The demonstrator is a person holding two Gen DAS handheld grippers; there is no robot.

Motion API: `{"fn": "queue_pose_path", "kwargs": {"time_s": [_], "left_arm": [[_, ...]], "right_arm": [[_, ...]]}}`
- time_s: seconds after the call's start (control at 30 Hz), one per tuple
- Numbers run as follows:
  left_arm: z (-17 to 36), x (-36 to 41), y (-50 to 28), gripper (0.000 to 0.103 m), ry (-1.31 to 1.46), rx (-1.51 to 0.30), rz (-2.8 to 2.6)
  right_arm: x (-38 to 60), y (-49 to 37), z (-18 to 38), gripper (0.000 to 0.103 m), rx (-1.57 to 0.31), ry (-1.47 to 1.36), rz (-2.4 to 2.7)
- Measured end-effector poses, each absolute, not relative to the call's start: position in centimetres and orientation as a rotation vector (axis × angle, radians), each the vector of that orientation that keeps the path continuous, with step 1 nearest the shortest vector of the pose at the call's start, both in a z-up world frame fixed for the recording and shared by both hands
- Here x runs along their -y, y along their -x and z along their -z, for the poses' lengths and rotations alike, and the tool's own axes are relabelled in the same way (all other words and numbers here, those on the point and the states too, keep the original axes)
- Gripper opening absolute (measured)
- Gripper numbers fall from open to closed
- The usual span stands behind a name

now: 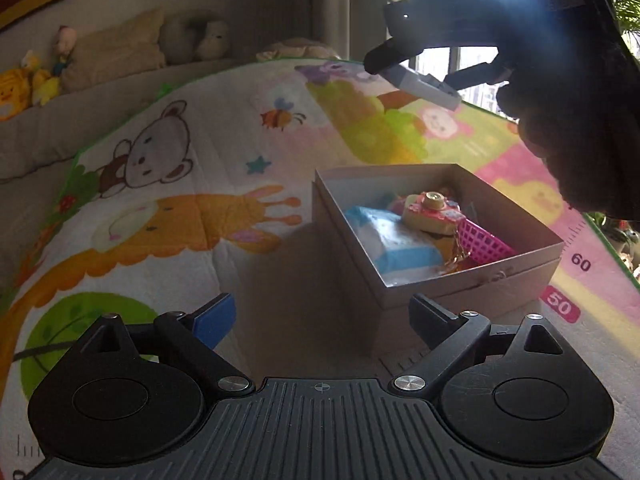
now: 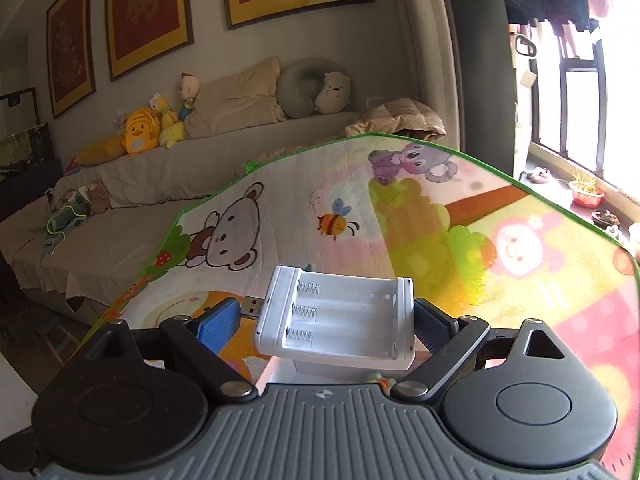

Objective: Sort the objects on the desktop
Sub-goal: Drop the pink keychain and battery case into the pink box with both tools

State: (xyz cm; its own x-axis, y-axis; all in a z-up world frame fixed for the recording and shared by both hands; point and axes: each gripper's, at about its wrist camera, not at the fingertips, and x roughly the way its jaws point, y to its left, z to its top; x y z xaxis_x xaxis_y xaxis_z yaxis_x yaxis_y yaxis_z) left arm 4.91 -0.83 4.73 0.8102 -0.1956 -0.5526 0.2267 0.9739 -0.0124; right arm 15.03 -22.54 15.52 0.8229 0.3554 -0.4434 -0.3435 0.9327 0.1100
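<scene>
White battery charger (image 2: 336, 320) clamped between right fingers (image 2: 430, 326); left fingers (image 1: 214, 318) spread, empty.

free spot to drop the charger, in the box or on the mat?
Box is crowded: blue-white pack, toy camera and pink basket fill most of it; the only bare strip runs along the far wall. The mat left of the box is bare. The right gripper holds the charger above.

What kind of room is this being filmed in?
Most likely a home living room: a cloth-covered sofa with plush toys, framed pictures above it, and a children's cartoon play mat as the work surface.
</scene>
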Motion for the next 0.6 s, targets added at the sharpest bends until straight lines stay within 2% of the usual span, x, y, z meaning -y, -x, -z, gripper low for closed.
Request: {"fn": "queue_pose_path", "kwargs": {"time_s": [0.17, 0.23, 0.6], "left_arm": [[-3.8, -0.2, -3.3, 0.102, -0.042, -0.583, 0.206], [-3.3, -0.4, -2.7, 0.103, -0.025, -0.586, 0.196], [-2.2, 1.0, 0.5, 0.103, -0.024, -0.624, 0.212]], "right_arm": [[22.9, -14.6, -13.9, 0.099, -0.532, -0.078, -0.365], [24.4, -12.2, -13.6, 0.103, -0.516, -0.099, -0.356], [27.6, 1.0, -8.3, 0.103, -0.602, 0.003, -0.303]]}}
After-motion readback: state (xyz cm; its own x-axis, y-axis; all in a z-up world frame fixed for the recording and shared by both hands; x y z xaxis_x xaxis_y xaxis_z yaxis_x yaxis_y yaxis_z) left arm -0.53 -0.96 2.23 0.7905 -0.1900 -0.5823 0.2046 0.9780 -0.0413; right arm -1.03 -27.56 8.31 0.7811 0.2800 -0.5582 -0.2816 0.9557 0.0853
